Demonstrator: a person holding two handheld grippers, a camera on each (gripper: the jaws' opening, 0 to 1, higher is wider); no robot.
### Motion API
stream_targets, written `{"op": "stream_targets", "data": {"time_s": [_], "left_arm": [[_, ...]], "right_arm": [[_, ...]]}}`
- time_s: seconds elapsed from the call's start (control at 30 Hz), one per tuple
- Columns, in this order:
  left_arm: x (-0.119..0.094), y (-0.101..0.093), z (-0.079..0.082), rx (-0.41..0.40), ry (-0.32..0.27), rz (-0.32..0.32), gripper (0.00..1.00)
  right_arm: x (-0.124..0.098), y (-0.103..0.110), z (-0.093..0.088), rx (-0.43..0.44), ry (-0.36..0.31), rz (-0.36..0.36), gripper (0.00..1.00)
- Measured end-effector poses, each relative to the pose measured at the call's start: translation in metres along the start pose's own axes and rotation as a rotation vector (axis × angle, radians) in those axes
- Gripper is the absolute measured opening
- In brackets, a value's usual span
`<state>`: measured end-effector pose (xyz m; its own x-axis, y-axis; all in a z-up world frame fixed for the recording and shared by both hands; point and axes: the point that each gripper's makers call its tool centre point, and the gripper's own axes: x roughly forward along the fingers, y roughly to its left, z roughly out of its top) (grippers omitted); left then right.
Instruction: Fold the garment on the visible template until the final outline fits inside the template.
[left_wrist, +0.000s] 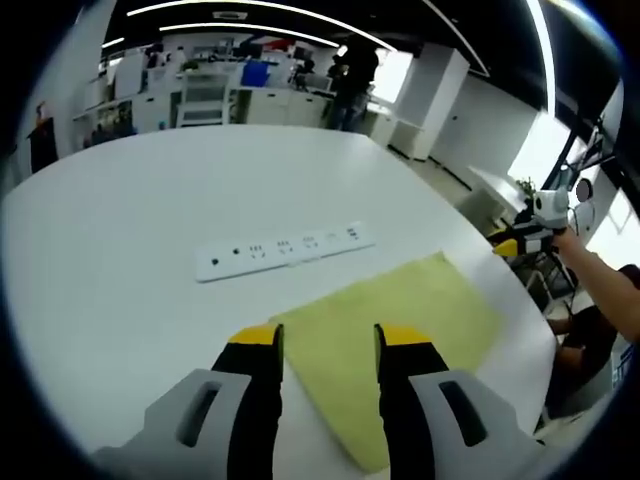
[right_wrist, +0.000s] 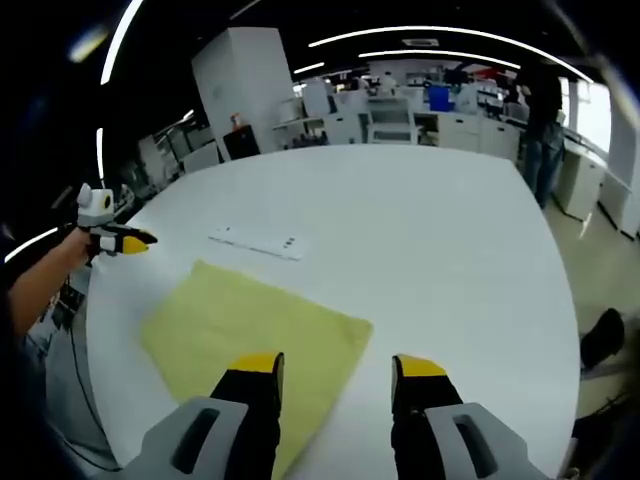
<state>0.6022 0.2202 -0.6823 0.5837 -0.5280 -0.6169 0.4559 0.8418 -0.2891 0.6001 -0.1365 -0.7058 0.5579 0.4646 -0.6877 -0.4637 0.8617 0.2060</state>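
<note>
Left gripper view: flat rectangular yellow cloth (left_wrist: 400, 340)

Garment (left_wrist: 405, 335): matt yellow-green cloth, smooth. Counter (left_wrist: 150, 230): smooth white surface with a slight sheen. Power strip (left_wrist: 285, 250): white plastic.

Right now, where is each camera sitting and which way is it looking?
Left gripper view: rides the left gripper, looking over the yellow cloth and white power strip; its open fingers and the right gripper show.
Right gripper view: rides the right gripper, facing the same cloth from another side; the left gripper and a forearm show.
Shared: cloth, strip, white table.
</note>
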Motion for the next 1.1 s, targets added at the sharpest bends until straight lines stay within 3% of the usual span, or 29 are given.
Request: {"op": "stream_targets", "data": {"time_s": [0.13, 0.33, 0.8, 1.1], "left_arm": [[-0.005, -0.009, 0.001, 0.058, -0.002, -0.013, 0.33], [-0.009, -0.026, 0.001, 0.047, -0.025, -0.078, 0.32], [-0.022, -0.039, -0.023, 0.04, -0.001, -0.084, 0.31], [-0.028, -0.058, -0.035, 0.06, -0.013, -0.121, 0.28]], "right_arm": [[-0.006, 0.004, -0.004, 0.0, -0.003, 0.007, 0.38], [-0.014, 0.014, -0.007, -0.029, -0.013, 0.028, 0.38], [-0.034, 0.02, -0.039, -0.036, -0.021, 0.053, 0.38], [-0.042, 0.021, -0.054, -0.041, -0.029, 0.077, 0.37]]}}
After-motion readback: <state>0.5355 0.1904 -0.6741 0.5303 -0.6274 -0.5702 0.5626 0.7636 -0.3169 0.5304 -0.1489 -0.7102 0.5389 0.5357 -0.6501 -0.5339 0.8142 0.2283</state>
